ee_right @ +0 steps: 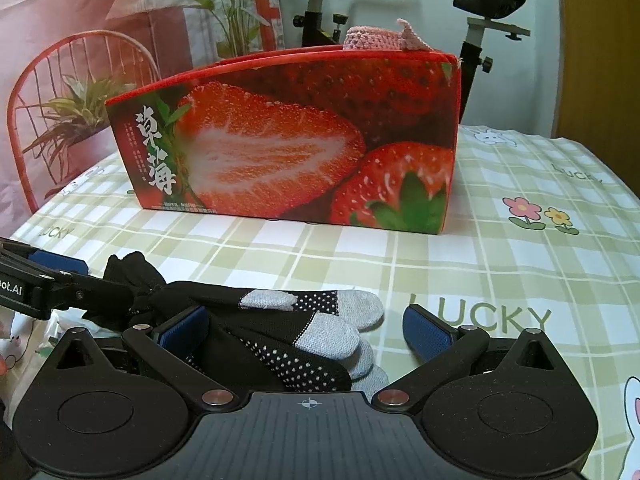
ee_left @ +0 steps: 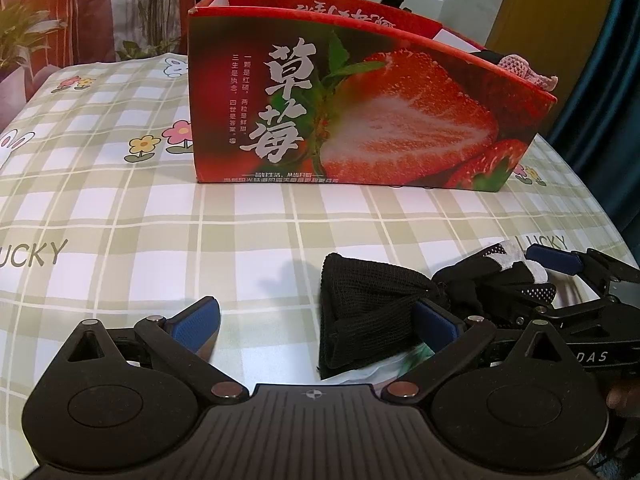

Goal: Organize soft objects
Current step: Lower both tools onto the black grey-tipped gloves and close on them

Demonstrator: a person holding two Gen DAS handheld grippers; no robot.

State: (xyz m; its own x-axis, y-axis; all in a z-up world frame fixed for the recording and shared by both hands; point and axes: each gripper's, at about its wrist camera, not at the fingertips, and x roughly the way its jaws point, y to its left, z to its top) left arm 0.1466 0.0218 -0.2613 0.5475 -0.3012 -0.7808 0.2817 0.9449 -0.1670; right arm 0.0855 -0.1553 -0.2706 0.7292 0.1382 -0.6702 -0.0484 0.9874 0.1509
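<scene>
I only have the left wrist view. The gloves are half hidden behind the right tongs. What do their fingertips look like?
Observer: The gloves have grey fingertips and white grip dots, lying between the open right tongs.
Operator: Anything inside the strawberry box?
Observer: A pink knitted item pokes above the strawberry box rim, near its right end.
Operator: Anything behind the box?
Observer: An exercise bike.

The left gripper (ee_left: 320, 322) is held low and level with its blue-padded fingers (ee_left: 196, 322) spread wide, nothing clamped between them. The right gripper (ee_right: 308, 330) sits just beside it, to its right, fingers (ee_right: 428, 332) likewise spread wide. A fingertip (ee_left: 622, 398) of the person's hand shows at the left view's right edge.
</scene>
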